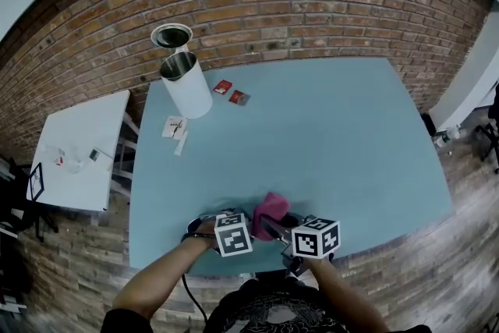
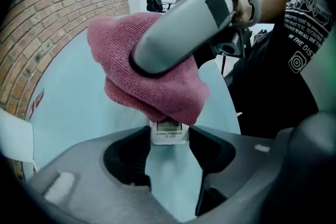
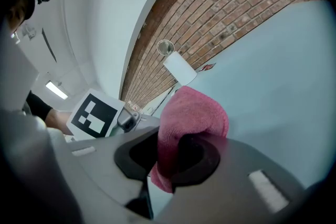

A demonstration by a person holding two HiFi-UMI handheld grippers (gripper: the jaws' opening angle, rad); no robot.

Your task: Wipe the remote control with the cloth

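The left tongs (image 2: 169, 145) are clamping the remote control (image 2: 169, 131) by its sides, their jaws standing fairly wide apart and pressing on the white end that is showing between them. The right tongs (image 3: 169, 157) are pinching the pink cloth (image 3: 195, 113), jaws closed on a fold of it while the rest is bulging out in front. In the left gripper view the cloth is lying bunched over the remote control, covering all but that labelled end, and the grey body of the right tongs is bearing down on top of it. All of this is happening at the near edge of the blue surface (image 1: 327, 136), around its middle. Toward the far left corner, a white canister (image 1: 187, 86) is standing open, with two red packets (image 1: 231, 92) lying just beside it.
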